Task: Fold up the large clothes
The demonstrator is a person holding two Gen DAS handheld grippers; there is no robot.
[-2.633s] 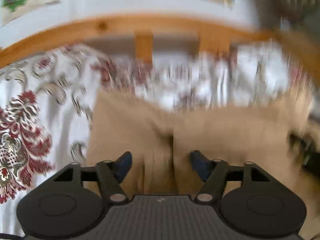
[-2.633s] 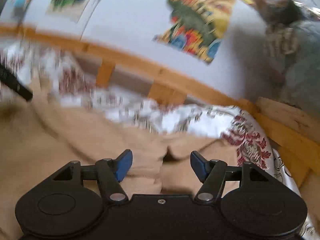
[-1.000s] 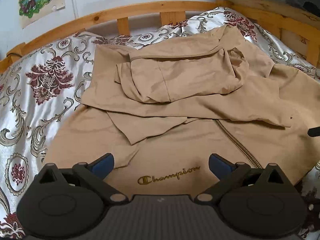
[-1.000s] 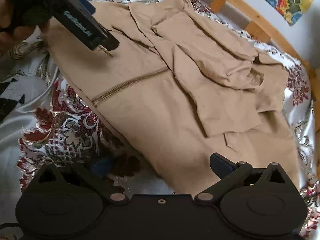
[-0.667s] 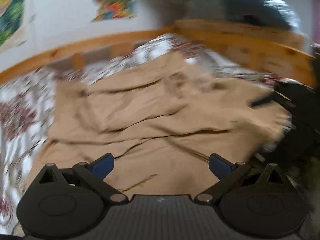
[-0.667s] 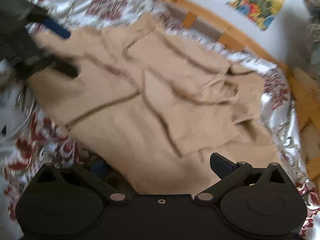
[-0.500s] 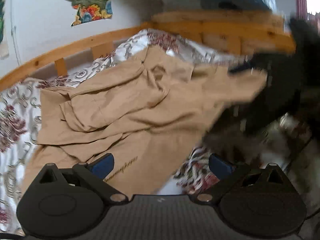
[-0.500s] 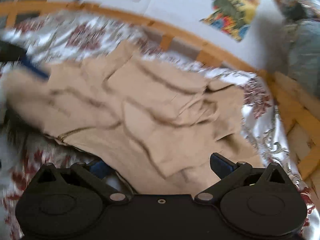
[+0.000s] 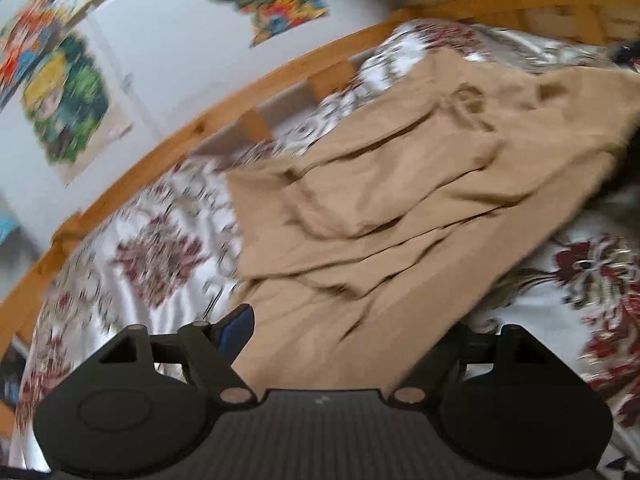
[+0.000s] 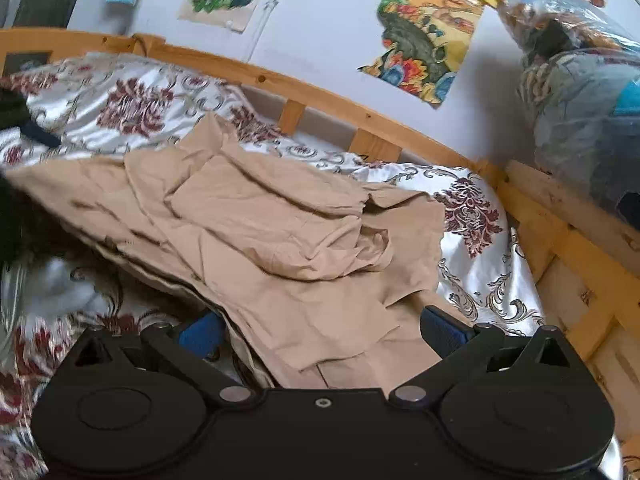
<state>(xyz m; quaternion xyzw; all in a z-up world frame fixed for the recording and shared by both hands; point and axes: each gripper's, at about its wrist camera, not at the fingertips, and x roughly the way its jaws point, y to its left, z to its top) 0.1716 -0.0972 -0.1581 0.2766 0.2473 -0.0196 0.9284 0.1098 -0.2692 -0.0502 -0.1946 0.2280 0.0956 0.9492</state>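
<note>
Your left gripper (image 9: 344, 332) has its jaws closing, with the near hem of the tan jacket (image 9: 400, 208) lying between them; only the left blue pad (image 9: 236, 326) shows, its partner is hidden under the cloth, and whether the pads press yet cannot be told. Your right gripper (image 10: 320, 330) stands with jaws well apart, straddling the jacket's near edge; the pads do not bear on the fabric.

Jacket position: spread across the bed, crumpled, with several overlapping folds and a sleeve bunched on top of the body. In the right wrist view a dark zip line runs along the lower left edge.

Surroundings: bedspread (image 10: 132, 108), glossy white satin with dark red floral medallions and grey scrollwork, wrinkled. A wooden bed rail (image 10: 328, 100), knotty pine, curved by the lens, runs behind the jacket with short upright slats beneath it. Bright paper posters (image 10: 424, 44) are stuck on the pale wall. At the far right of the right wrist view a clear plastic bag (image 10: 580, 80) of bundled textiles rests on the frame. A dark object (image 10: 24, 112) lies at the left edge on the bedspread, just beyond the jacket's corner; too blurred to identify.

Left wrist view is motion-blurred throughout.
</note>
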